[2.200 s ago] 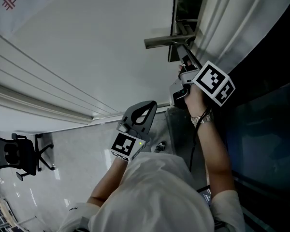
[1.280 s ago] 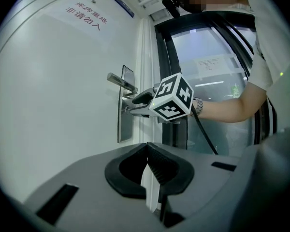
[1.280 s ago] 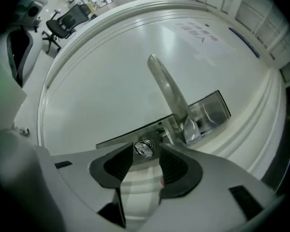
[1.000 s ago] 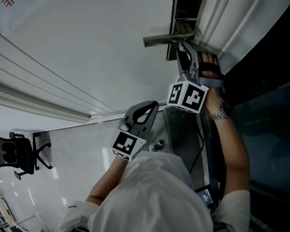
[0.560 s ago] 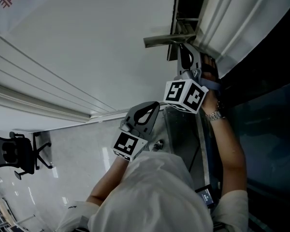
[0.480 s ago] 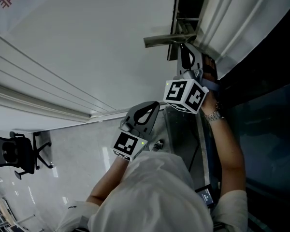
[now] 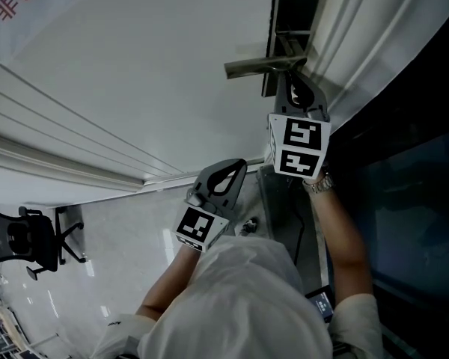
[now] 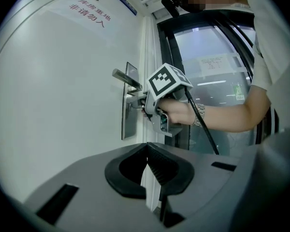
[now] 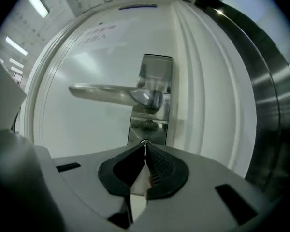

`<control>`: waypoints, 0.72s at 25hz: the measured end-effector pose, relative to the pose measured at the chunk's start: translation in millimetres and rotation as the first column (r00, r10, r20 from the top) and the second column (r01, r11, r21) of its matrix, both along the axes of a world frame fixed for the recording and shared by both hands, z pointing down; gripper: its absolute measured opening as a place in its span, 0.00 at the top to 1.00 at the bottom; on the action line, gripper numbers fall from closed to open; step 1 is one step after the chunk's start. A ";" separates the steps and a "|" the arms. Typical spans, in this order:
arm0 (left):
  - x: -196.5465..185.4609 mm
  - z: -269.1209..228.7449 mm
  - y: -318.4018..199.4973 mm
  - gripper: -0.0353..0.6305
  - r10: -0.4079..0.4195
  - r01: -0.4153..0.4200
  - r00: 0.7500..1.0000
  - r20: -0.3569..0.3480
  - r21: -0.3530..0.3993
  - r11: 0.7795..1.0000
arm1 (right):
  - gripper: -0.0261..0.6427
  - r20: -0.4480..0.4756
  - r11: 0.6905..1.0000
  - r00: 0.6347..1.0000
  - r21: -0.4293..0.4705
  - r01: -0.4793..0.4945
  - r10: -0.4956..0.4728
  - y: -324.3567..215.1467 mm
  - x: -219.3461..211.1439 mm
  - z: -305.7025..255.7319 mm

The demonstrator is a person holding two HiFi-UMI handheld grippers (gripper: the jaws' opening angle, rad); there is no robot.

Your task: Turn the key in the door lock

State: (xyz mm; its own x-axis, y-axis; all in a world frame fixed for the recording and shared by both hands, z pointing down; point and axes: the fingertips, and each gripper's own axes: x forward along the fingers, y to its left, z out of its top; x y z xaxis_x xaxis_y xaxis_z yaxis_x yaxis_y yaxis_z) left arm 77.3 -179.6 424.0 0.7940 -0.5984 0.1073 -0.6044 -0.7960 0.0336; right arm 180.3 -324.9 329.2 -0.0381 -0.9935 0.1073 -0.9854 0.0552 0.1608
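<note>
Beside white door, glossy floor

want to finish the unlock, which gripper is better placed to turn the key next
Right. The right gripper has just been closing, its tips pinched at the lock plate under the lever handle, seemingly on the hidden key. The left gripper is shut, empty and held back from the door.

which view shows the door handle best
The right gripper view: the door handle faces it head-on, whole lever and plate clear. The head view sees the door handle at a steep angle, near the top. The left gripper view shows the door handle small and side-on.
</note>
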 end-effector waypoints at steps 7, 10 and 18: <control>-3.0 0.2 -4.7 0.93 -0.007 0.007 1.000 0.006 -0.001 1.000 | 0.94 0.495 0.999 0.869 -0.032 0.029 -0.009 -0.7 8.5 2.2; -4.5 0.4 -6.9 0.94 -0.009 0.009 1.000 0.008 -0.001 1.000 | 0.94 0.607 0.999 0.794 -0.031 0.036 -0.010 -0.7 10.2 3.2; -6.3 4.9 -8.2 0.93 -0.005 0.005 1.000 0.014 -0.011 1.000 | 0.94 0.917 0.997 0.395 0.027 0.066 -0.051 -0.3 14.4 6.7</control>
State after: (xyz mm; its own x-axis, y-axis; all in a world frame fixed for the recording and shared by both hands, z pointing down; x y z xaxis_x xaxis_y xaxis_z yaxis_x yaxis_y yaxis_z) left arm 70.9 -187.8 428.9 0.7893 -0.6012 0.1251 -0.6089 -0.7925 0.0336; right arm 194.7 -325.1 335.9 -0.1793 -0.9836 -0.0187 -0.5328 0.1131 -0.8386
